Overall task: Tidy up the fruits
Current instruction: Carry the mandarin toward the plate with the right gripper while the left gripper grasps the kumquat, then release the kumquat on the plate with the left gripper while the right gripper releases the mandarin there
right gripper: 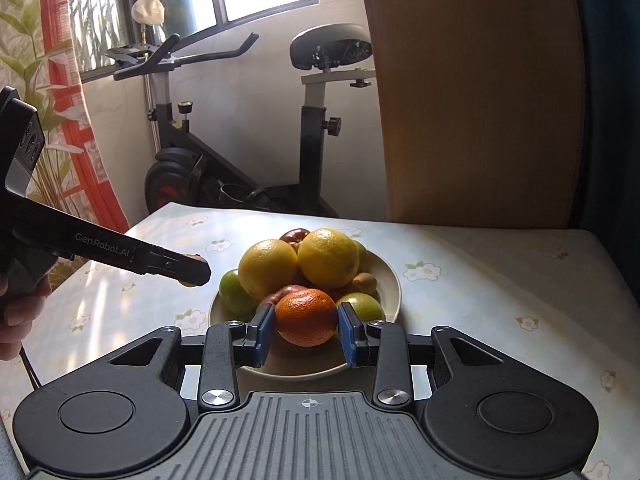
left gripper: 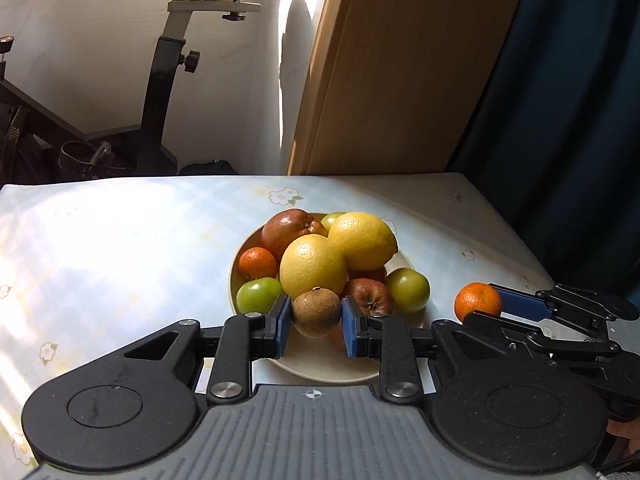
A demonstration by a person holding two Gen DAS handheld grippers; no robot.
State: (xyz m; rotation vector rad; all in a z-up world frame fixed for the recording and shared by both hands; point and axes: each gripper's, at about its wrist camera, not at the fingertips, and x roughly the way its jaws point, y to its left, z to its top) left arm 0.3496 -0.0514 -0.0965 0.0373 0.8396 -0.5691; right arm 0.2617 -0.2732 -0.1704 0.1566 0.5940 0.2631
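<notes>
A cream bowl (left gripper: 320, 372) on the flowered tablecloth holds two large yellow citrus (left gripper: 314, 266), red apples (left gripper: 290, 226), green fruits (left gripper: 258, 294) and an orange mandarin (left gripper: 257, 262). My left gripper (left gripper: 316, 326) is shut on a brown kiwi (left gripper: 316, 312) just above the bowl's near side. My right gripper (right gripper: 306, 330) is shut on an orange mandarin (right gripper: 306, 316) and holds it above the bowl (right gripper: 394, 280). It also shows in the left wrist view (left gripper: 478, 300), to the right of the bowl. The left gripper shows in the right wrist view (right gripper: 192, 270), left of the bowl.
The table (left gripper: 120, 248) stretches left of the bowl; its right edge (left gripper: 532, 248) is near. A wooden panel (left gripper: 400, 72) and a dark blue curtain (left gripper: 580, 100) stand behind. An exercise bike (right gripper: 248, 152) stands beyond the far edge.
</notes>
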